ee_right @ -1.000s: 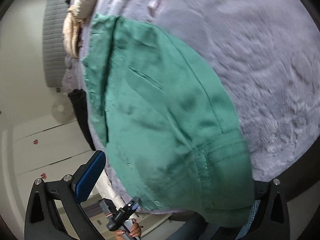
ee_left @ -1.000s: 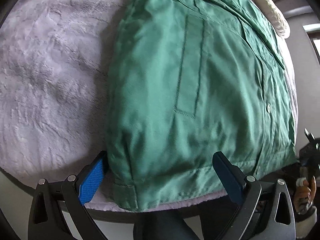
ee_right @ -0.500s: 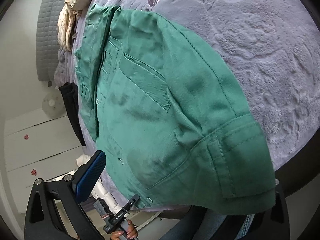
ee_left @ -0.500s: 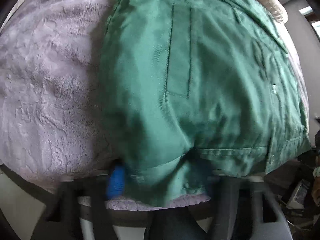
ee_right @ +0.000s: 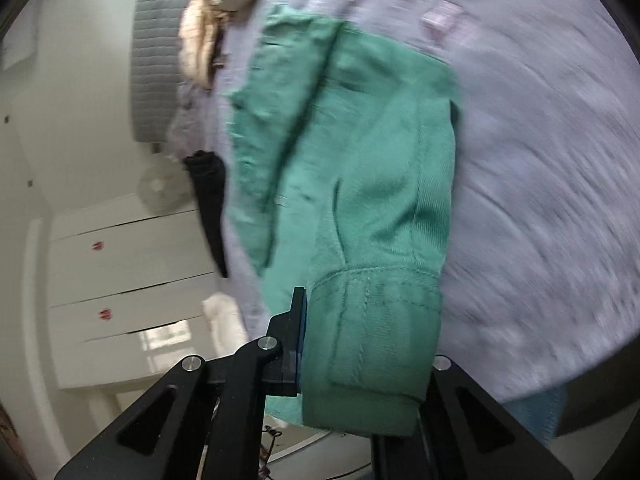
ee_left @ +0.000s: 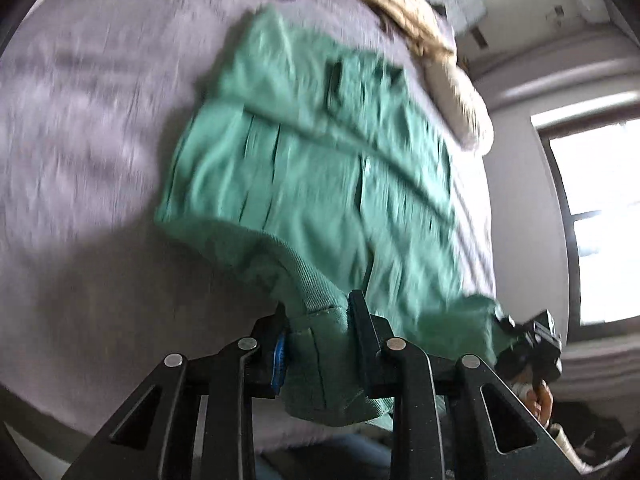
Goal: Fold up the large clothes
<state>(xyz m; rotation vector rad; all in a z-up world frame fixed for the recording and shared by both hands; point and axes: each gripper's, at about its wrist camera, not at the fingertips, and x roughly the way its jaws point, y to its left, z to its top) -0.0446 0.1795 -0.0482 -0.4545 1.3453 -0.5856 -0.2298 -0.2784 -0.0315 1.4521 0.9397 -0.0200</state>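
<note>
Jacket [ee_left: 320, 184], green and big, is lying on the bed [ee_left: 92, 120], but its bottom edge is now coming up off the blanket. A second ago both tools were wide apart at that edge. Now the left tool [ee_left: 316, 344] is pinching one bottom corner tight, and the right tool [ee_right: 368, 340] is squeezing the other corner, though its far finger is hidden behind the cloth. Both pictures are blurry, so the tools are moving fast. I think the bottom half is being carried toward the collar, making the next fold. A cream coat [ee_left: 420, 40] is sitting near the top.
</note>
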